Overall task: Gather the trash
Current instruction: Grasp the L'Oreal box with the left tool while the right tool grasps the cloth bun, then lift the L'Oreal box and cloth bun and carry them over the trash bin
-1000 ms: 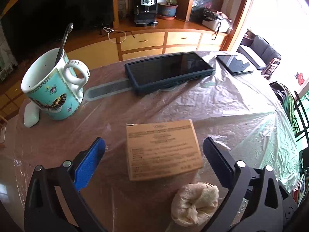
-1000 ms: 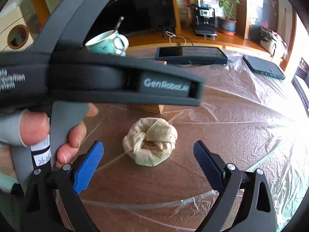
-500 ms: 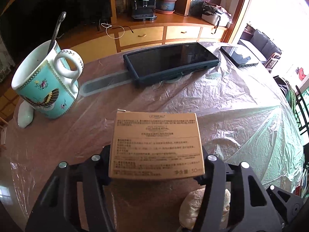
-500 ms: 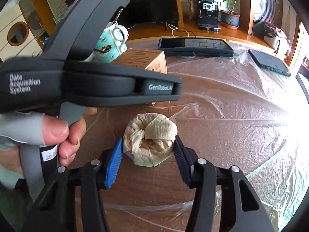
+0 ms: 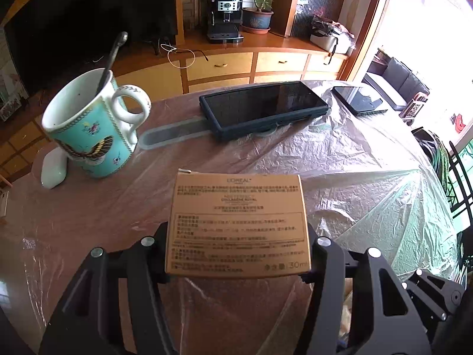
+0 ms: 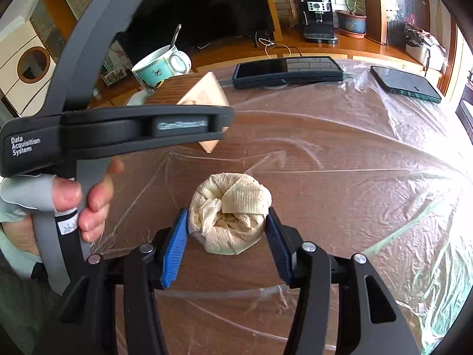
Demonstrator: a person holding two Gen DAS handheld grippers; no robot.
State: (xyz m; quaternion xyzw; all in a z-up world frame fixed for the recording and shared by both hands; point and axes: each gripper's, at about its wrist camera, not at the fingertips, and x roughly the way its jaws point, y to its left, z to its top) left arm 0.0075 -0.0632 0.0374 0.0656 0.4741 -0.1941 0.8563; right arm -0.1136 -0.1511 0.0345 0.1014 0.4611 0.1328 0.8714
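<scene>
So both grabs landed: a second ago your grippers were spread wide on either side of the trash, and now each one has clamped down on its piece. That means pickup is basically done and what's left is hauling it to wherever the trash goes (no bin shows in either view, so you'll have to go looking).

Biggest thing first: the table (image 5: 369, 177), wrapped in wrinkly plastic film. Toward its far edge sit a dark tablet (image 5: 263, 109) and a second dark device (image 5: 357, 100) over at the far right. The butterfly mug (image 5: 91, 130) with a spoon in it is at the far left edge, well apart from the action.

Your left gripper (image 5: 236, 254) is pinching the cardboard box (image 5: 238, 222) by its two sides, and compared with half a second ago the box looks lifted and tilted up off the film, though I can't fully tell from the wrist view whether its far edge still touches.

Your right gripper (image 6: 227, 236) has its blue pads (image 6: 174, 251) pressed into the crumpled paper wad (image 6: 230, 210), near the table's front edge. The wad looks like it's still resting on the film, so that one's gripped but not lifted yet.
</scene>
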